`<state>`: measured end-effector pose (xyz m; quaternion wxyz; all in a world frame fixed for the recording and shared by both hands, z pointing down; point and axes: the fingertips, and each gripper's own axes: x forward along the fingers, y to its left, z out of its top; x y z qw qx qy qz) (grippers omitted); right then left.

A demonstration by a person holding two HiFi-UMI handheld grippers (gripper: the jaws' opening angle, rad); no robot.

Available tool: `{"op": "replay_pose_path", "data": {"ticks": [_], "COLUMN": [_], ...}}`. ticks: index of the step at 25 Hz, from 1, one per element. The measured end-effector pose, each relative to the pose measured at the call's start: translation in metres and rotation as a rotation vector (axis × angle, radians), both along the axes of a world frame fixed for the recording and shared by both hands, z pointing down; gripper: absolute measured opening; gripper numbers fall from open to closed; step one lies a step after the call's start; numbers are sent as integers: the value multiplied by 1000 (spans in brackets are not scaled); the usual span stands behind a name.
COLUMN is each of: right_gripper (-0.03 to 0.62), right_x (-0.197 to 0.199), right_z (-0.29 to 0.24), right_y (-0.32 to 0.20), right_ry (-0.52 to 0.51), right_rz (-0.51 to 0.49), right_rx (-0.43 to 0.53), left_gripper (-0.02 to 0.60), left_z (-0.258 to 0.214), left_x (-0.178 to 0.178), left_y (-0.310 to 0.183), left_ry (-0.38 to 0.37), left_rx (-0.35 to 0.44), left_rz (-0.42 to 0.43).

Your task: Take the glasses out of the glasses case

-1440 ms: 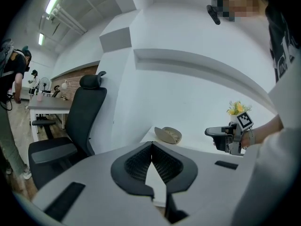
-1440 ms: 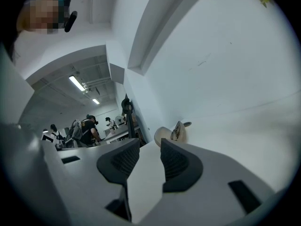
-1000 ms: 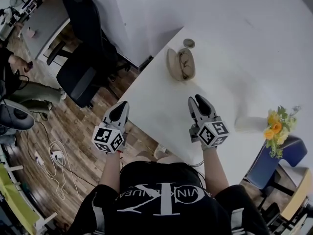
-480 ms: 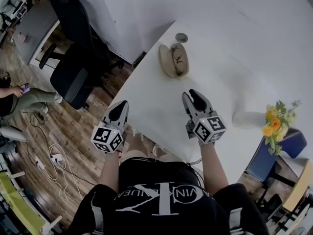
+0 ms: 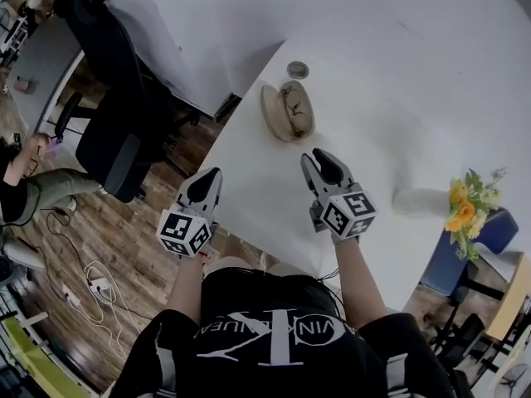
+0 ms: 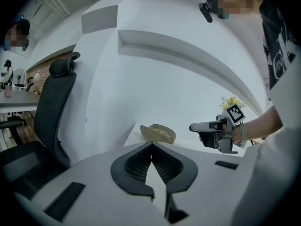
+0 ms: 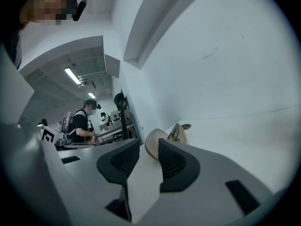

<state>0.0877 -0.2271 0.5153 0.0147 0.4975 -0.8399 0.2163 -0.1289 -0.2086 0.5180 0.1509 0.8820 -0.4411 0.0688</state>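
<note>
On the white table (image 5: 390, 131), toward its far left corner, the glasses case (image 5: 272, 109) lies open. Its lid is raised on the left side, and the glasses (image 5: 296, 110) lie in the right-hand shell, thin dark frame visible. A small round object (image 5: 297, 70) sits just beyond the case.

Compared with a second ago, the right gripper (image 5: 318, 161) has edged closer to the case but is not touching it. Its jaws are parted, with nothing between them. The left gripper (image 5: 207, 179) holds much the same station at the table's left edge. Its jaws meet at the tips and grip nothing.

The case's long axis runs away from the person, roughly in line with the right gripper, and its far end points toward the round object. A flower bunch (image 5: 463, 208) stands well apart to the right.
</note>
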Motion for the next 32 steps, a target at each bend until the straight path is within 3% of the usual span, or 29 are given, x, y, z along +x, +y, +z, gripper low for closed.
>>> {"op": "replay_pose_path", "data": {"ticks": [15, 26, 32], "right_gripper": [126, 126, 121], "right_x": [-19, -29, -30], "right_z": [24, 51, 67], "right_y": [-60, -92, -103], "right_ry": [86, 249, 403], "right_rz": [55, 53, 40], "right_rx": [-84, -185, -251], "left_gripper": [15, 15, 15], "left_z": [14, 25, 30], "left_x": [-7, -1, 6], "left_y": [-51, -82, -95], "left_ry": [10, 25, 32], "left_rx": [-28, -33, -41], "left_rz": [82, 129, 148]}}
